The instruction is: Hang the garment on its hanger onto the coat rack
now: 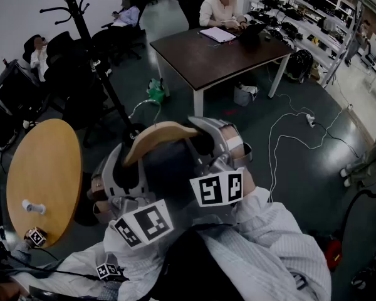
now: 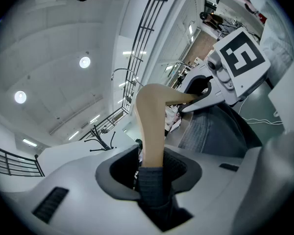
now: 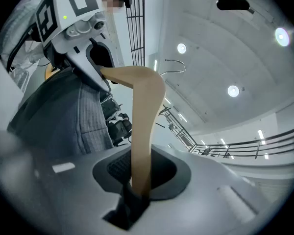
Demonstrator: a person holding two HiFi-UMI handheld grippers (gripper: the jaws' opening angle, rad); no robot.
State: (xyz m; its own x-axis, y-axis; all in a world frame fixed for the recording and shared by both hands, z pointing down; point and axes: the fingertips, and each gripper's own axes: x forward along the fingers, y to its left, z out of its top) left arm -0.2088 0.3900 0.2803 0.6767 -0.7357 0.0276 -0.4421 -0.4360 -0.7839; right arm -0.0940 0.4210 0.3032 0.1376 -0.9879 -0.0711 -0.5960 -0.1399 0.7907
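Sleeves of a pale striped shirt fill the bottom of the head view, and both grippers rise just ahead of them with the hanger between them. The left gripper has its jaws closed on one end of the wooden arm, where dark cloth of the garment wraps the wood; its own view shows the arm running straight up out of the clamped jaws. The right gripper grips the other end, jaws pressed narrow on bare wood with a little dark fabric at their base. The garment hangs below the hanger between the two grippers, close to the person's chest. In both gripper views the metal hook stands free against the ceiling, touching nothing.

To the left, a round wooden bench carries a small white object and a marker cube. Beyond the grippers, the black coat rack leans up through the upper left, well apart from the hanger. A green item lies on the floor near its foot. Farther back, a dark bench holds papers and a laptop, with a seated person behind it.
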